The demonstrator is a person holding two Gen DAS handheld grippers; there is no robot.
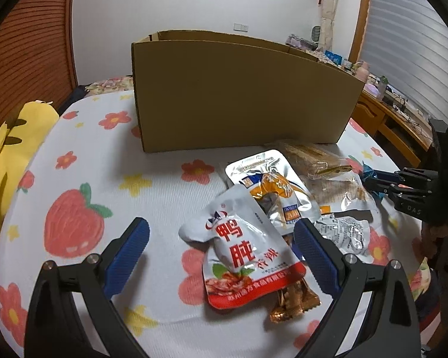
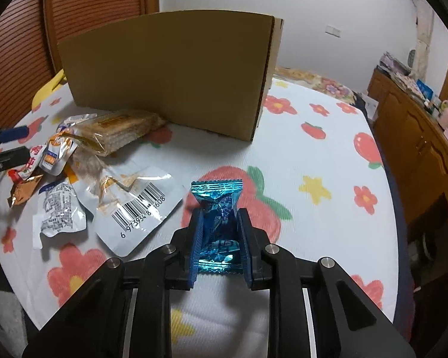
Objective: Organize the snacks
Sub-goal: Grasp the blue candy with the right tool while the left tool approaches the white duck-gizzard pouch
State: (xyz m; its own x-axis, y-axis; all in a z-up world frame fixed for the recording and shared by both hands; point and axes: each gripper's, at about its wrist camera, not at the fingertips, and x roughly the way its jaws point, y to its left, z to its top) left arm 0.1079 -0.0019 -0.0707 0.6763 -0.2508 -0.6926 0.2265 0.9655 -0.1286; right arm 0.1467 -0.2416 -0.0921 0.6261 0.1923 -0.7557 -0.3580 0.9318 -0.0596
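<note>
My left gripper (image 1: 221, 232) is open, its fingers either side of a white and red snack pouch (image 1: 242, 250) that lies on a copper foil packet (image 1: 292, 301). Behind lie a silver and orange pouch (image 1: 271, 191), clear-wrapped crackers (image 1: 313, 158) and a silver packet (image 1: 346, 229). My right gripper (image 2: 219, 217) is shut on a blue foil candy (image 2: 218, 205) above the bedsheet. It also shows in the left wrist view (image 1: 370, 179). The cardboard box (image 1: 239, 92) stands open-topped behind the pile; it shows in the right wrist view (image 2: 170, 68) too.
The floral sheet (image 1: 104, 179) covers the bed. A yellow plush (image 1: 12, 149) lies at the left edge. A wooden desk (image 2: 415, 137) with clutter stands to the right. A large barcoded pouch (image 2: 134, 208) lies left of my right gripper.
</note>
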